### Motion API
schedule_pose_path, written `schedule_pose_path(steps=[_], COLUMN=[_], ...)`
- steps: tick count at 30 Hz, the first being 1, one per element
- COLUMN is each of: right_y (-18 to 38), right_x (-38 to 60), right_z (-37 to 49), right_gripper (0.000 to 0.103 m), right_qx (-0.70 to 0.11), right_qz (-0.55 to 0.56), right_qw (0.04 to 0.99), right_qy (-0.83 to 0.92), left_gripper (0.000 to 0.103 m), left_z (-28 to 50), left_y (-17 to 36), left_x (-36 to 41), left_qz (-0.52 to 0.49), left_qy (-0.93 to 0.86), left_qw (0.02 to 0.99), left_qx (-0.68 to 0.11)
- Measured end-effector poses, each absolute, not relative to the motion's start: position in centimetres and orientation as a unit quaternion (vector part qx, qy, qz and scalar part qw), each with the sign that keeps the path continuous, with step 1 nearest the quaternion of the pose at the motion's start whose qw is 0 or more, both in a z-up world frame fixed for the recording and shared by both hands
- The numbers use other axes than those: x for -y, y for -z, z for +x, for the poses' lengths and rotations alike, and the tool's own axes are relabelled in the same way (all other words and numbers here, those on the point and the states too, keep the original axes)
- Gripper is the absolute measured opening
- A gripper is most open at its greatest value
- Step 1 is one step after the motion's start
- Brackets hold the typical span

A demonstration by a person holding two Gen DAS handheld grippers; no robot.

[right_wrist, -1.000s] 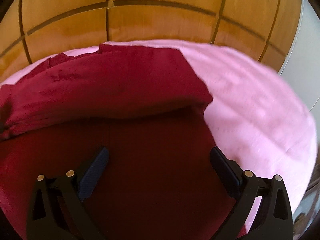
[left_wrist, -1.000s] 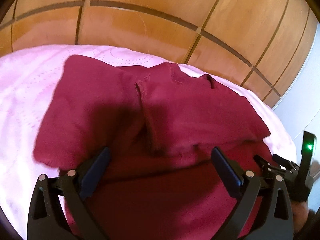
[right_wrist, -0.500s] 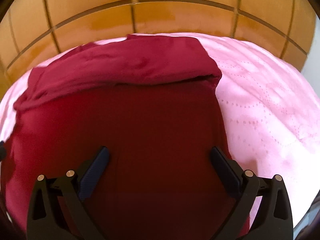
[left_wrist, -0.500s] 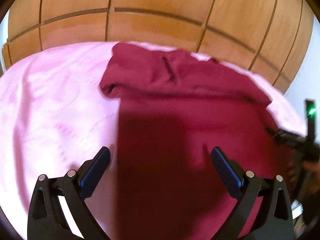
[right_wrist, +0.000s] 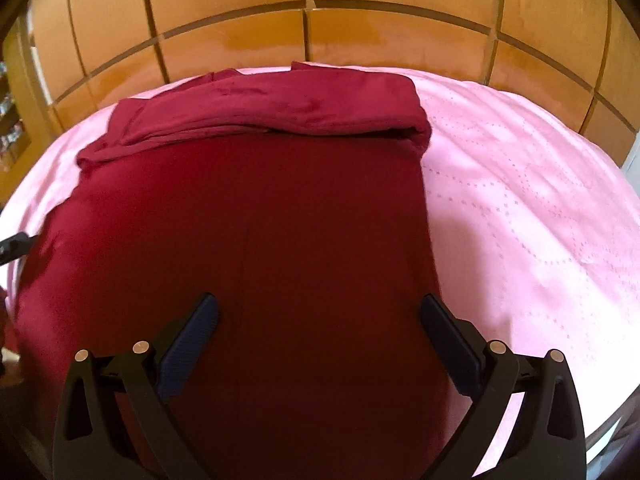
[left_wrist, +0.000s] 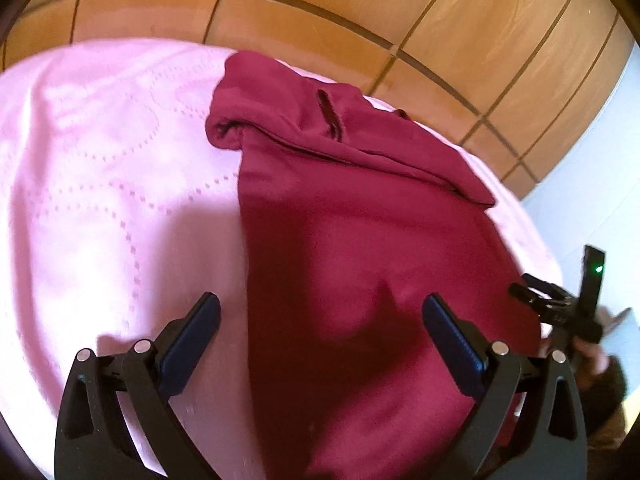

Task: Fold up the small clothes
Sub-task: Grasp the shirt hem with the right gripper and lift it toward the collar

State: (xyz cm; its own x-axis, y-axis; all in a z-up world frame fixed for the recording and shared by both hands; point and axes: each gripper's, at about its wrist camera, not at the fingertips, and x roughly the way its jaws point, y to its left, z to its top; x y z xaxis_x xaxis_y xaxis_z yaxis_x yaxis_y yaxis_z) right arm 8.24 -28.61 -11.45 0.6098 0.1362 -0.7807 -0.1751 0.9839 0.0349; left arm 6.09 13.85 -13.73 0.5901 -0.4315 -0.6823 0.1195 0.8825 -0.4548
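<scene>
Now, near to far.
Left tool (left_wrist: 320, 320): jaws wide apart, holding nothing; pulled back from a second ago, straddling the garment's left edge.
Right tool (right_wrist: 318, 320): gaping too, empty, backed off above the near cloth.
Maroon garment (right_wrist: 248, 216): flat on the pink bedspread (right_wrist: 520, 200), far part folded over into a band (right_wrist: 280, 108); first fold looks done.
Room: bare bedspread either side; wooden headboard (right_wrist: 360, 36) close behind the band.

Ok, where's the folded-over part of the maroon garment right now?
In both views the folded band lies across the maroon garment's far end, nearest the wooden headboard, on the pink bedspread.
</scene>
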Motion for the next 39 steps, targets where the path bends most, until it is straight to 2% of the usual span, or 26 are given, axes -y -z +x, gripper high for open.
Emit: schedule_pose_path(steps=[6,12,19,22,24,26,28,30,32,34,36,39], right_y=[12.8,13.0,13.1,13.0,13.1,13.2,13.4,13.6,13.8,14.2,14.5,14.9], right_x=[32.1,35.4,37.3,37.2,37.0,37.0,36.9,37.0,37.0,37.0,37.1,37.7], right_z=[6.4,3.9,2.2,1.7,1.3,1.1,0.9,0.7,0.6,0.4,0.4,0.3], right_gripper=[0.1,0.1,0.097,0.087,0.071,0.065,0.064,0.063,0.057,0.051,0.041,0.035], right_qx=[-0.463,-0.43,-0.408,-0.409,-0.411,-0.415,-0.414,-0.41,-0.409,-0.411,-0.413,-0.414], right_qz=[0.025,0.142,0.21,0.198,0.197,0.2,0.208,0.225,0.238,0.243,0.257,0.282], right_qw=[0.883,0.885,0.877,0.879,0.876,0.872,0.869,0.864,0.859,0.854,0.847,0.838], right_qy=[-0.071,-0.11,-0.142,-0.142,-0.156,-0.166,-0.173,-0.186,-0.199,-0.207,-0.214,-0.217], left_gripper=[0.101,0.101,0.099,0.096,0.086,0.076,0.068,0.053,0.049,0.048,0.048,0.048], left_z=[4.2,3.0,2.2,2.3,2.2,2.1,2.2,2.4,2.4,2.5,2.4,2.2], left_y=[14.0,13.9,14.3,14.4,14.6,15.0,15.3,15.8,16.0,16.1,16.2,16.0], left_x=[-13.5,-13.1,-13.6,-13.6,-13.5,-13.6,-14.0,-14.3,-14.4,-14.1,-13.8,-13.3], left_qz=[-0.172,-0.184,-0.217,-0.229,-0.238,-0.243,-0.258,-0.273,-0.278,-0.278,-0.268,-0.235], left_qy=[0.191,0.235,0.269,0.292,0.306,0.309,0.31,0.309,0.312,0.32,0.329,0.344], left_qw=[0.866,0.849,0.829,0.817,0.808,0.803,0.798,0.79,0.784,0.778,0.774,0.772], left_qx=[-0.428,-0.436,-0.439,-0.442,-0.444,-0.448,-0.448,-0.454,-0.459,-0.463,-0.47,-0.48])
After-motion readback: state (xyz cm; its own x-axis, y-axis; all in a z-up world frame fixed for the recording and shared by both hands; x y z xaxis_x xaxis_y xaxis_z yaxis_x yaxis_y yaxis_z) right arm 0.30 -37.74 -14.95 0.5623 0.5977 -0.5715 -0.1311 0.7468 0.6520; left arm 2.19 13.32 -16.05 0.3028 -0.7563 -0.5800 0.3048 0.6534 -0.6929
